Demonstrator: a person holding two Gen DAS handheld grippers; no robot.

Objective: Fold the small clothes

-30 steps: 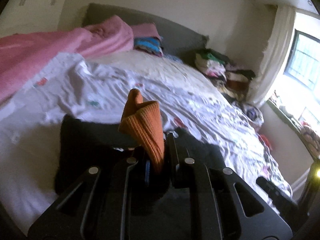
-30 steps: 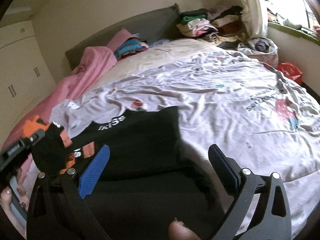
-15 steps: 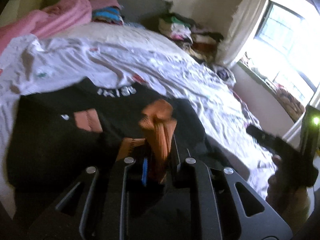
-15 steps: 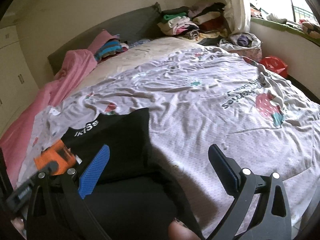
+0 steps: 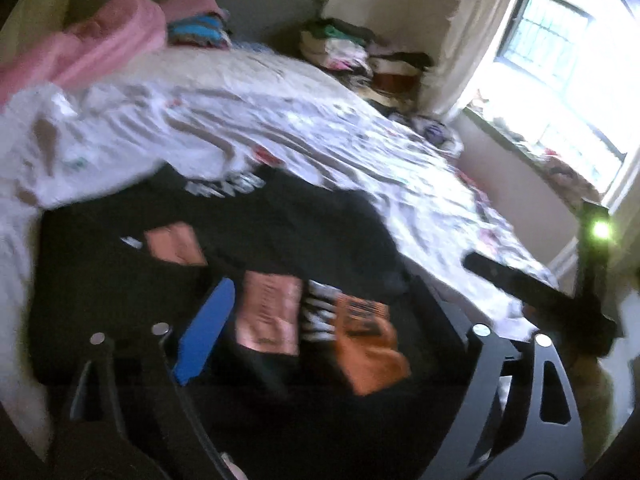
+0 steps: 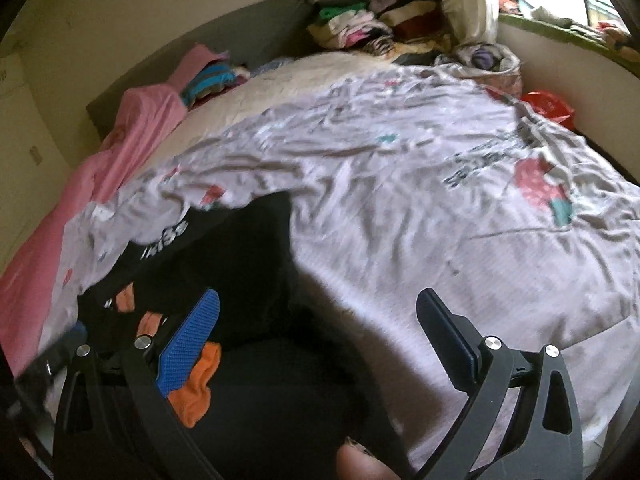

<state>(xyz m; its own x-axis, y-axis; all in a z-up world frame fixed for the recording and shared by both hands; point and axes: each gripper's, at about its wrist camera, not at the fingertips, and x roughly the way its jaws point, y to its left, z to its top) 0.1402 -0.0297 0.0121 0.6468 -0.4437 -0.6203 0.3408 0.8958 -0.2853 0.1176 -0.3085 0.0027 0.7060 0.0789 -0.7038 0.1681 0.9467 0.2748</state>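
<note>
- Jaws of the left gripper (image 5: 320,312) stand wide over the orange cuff (image 5: 370,344), holding nothing; right gripper (image 6: 316,320) likewise wide and empty
- Black garment (image 5: 280,232) lies spread on the bed (image 6: 400,200); soft, light, limp, best pinched at a hem or cuff
- Long axis seems to run from 6 toward 12 o'clock, lettered end far

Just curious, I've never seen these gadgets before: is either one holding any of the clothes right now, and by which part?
Nothing is held. Both stand open; the orange cuff lies on the black garment.
</note>
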